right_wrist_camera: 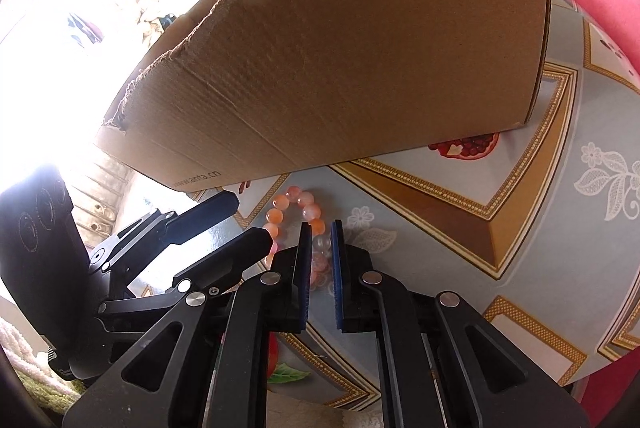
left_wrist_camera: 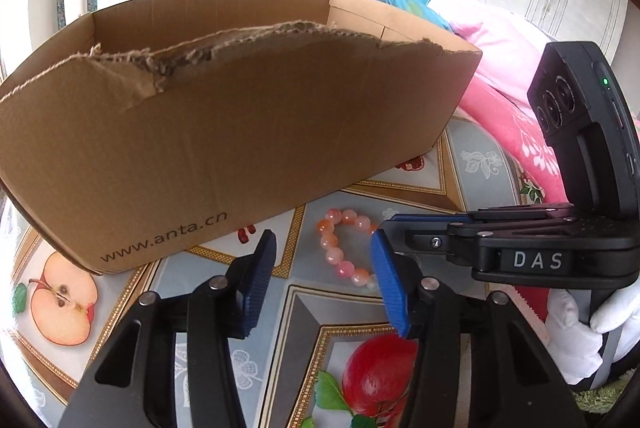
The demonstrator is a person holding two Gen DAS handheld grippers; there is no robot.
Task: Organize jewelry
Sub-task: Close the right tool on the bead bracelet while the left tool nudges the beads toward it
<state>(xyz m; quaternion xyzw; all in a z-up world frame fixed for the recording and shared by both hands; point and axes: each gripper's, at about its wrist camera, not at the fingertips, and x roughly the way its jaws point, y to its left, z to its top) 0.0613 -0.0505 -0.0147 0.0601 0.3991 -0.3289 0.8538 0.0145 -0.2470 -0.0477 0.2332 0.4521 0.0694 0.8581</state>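
Note:
A bracelet [left_wrist_camera: 343, 247] of pink and orange beads lies flat on the fruit-print tablecloth [left_wrist_camera: 472, 156], just in front of a brown cardboard box [left_wrist_camera: 240, 132]. My left gripper [left_wrist_camera: 322, 238] is open and straddles it; the blue pads do not press the beads. From the right, my right gripper [left_wrist_camera: 383, 225] reaches to the bracelet's right side. In the right wrist view its fingers [right_wrist_camera: 321, 226] stand almost together over the bracelet [right_wrist_camera: 276, 216], and beads show in the narrow slit. Whether they pinch a bead I cannot tell. The left gripper [right_wrist_camera: 252, 218] comes in from the left there.
The torn-rimmed box [right_wrist_camera: 360, 48] stands close behind the bracelet. Pink bedding [left_wrist_camera: 500, 68] is heaped to the right of it. A white-gloved hand [left_wrist_camera: 580, 324] holds the right gripper's handle. The table's rounded edge [right_wrist_camera: 592, 368] curves along at the lower right.

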